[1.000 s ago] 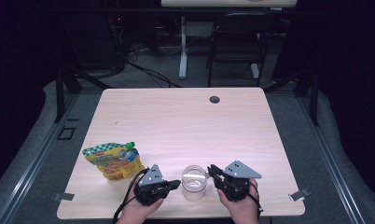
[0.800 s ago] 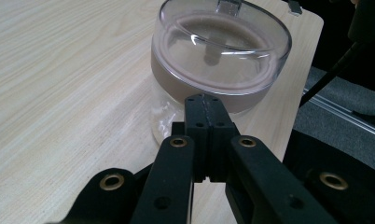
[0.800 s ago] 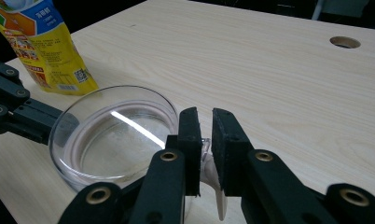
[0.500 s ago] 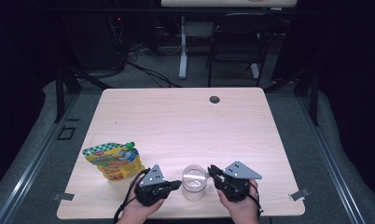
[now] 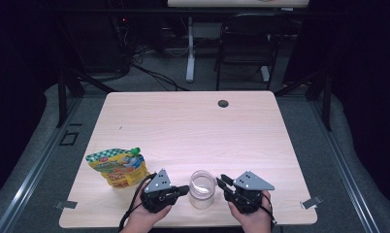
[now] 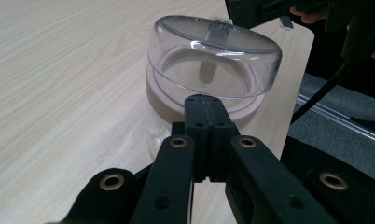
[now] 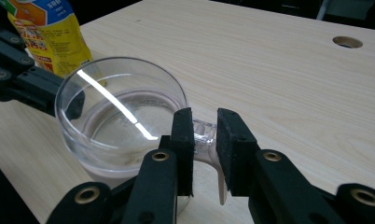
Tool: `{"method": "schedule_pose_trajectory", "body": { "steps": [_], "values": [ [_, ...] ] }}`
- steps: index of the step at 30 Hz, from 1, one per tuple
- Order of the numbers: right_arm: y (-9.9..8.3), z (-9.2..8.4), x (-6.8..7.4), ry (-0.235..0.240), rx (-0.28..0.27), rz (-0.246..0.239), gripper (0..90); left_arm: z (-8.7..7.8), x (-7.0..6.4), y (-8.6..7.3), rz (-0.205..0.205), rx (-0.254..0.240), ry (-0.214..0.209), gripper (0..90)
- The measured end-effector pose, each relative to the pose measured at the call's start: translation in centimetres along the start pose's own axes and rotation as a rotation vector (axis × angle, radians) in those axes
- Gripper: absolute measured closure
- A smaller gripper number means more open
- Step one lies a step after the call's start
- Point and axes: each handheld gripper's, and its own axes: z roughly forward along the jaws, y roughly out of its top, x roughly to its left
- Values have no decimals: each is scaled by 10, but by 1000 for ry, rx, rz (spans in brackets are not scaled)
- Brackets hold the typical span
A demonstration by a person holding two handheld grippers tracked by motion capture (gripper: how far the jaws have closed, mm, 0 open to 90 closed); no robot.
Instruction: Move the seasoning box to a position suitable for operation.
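Note:
A clear jar (image 5: 202, 187) with a clear domed lid (image 6: 209, 65) and a pale pink collar stands near the table's front edge, between the two grippers. My left gripper (image 5: 186, 189) is shut with nothing in it, and its tips (image 6: 203, 103) touch the collar on the jar's left side. My right gripper (image 5: 221, 180) sits at the jar's right side. Its jaws (image 7: 205, 119) have just been opening and now stand a little apart around a small clear tab (image 7: 203, 130) on the lid's edge.
A yellow and green snack pouch (image 5: 118, 166) lies left of the left gripper, close to the table's (image 5: 183, 126) left front corner. A round cable hole (image 5: 223, 103) is at the far edge. A chair and desk legs stand beyond the table.

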Motion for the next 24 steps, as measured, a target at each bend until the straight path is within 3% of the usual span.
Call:
{"method": "schedule_pose_trajectory", "body": {
  "steps": [5,16,21,24],
  "values": [
    [-2,-6,3,6,-1,-27,739,0,1,6,-2,-12,3,900],
    [-8,-14,11,24,34,-80,679,0,0,21,37,-22,10,900],
    [-11,-15,13,57,53,-87,631,1,2,23,34,-20,6,900],
    [-12,-12,18,67,64,-116,583,1,1,25,37,-28,5,900]
  ]
}}
